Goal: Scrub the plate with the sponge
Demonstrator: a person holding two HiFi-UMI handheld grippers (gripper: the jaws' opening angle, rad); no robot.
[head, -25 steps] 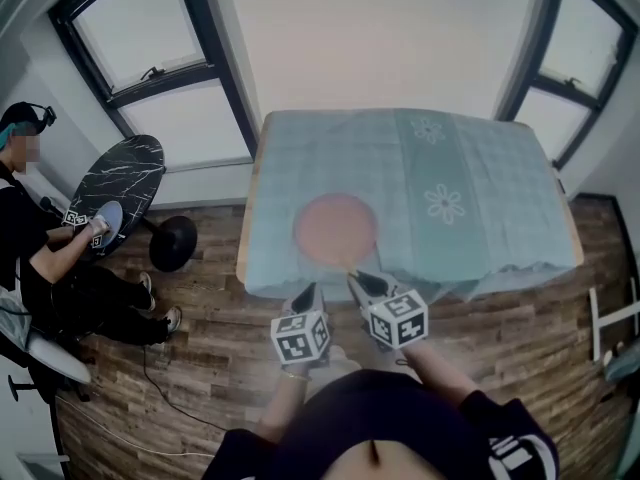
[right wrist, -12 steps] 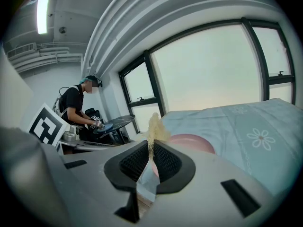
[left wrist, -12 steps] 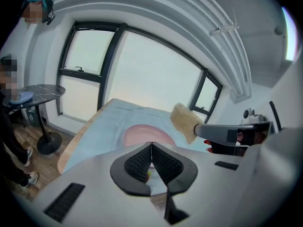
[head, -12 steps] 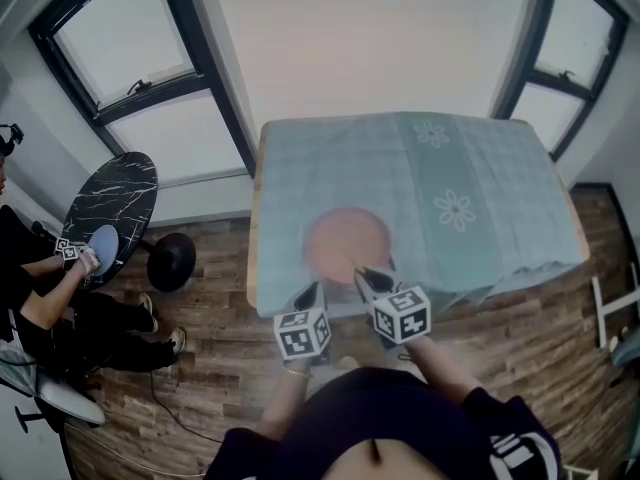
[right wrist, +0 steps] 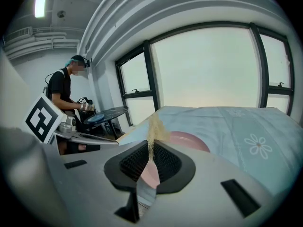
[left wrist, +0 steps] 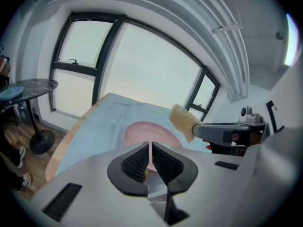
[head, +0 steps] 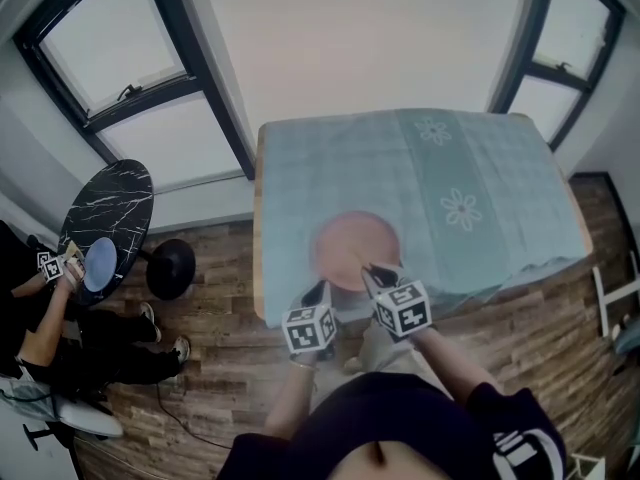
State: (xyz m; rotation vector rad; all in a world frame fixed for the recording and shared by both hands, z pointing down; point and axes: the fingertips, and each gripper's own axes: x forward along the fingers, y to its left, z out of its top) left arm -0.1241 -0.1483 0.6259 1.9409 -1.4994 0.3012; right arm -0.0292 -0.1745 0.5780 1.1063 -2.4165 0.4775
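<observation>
A pink plate (head: pixel 355 243) lies on the blue-clothed table (head: pixel 470 158), near its front edge. My right gripper (head: pixel 372 268) is shut on a yellow sponge (right wrist: pixel 154 126), squeezed thin between the pads, and hovers over the plate's near rim. In the left gripper view the sponge (left wrist: pixel 183 121) sticks out past the right gripper's tips above the plate (left wrist: pixel 149 130). My left gripper (head: pixel 320 291) hangs just off the table's front edge, left of the plate, jaws shut with nothing between them (left wrist: pixel 150 145). The plate (right wrist: pixel 191 141) also shows behind the right gripper (right wrist: pixel 150 148).
To the left a seated person (head: pixel 40 338) works at a round black marble table (head: pixel 105 223) bearing a blue plate (head: pixel 100 264). A black stool base (head: pixel 170 268) stands on the wooden floor beside it. Windows (head: pixel 120 58) flank the wall behind my table. A white rack (head: pixel 620 298) stands at right.
Both grippers have come slightly forward, and the right one's tips now reach the plate's near rim. The head view has shifted, so the seated person sits closer to the left edge.
</observation>
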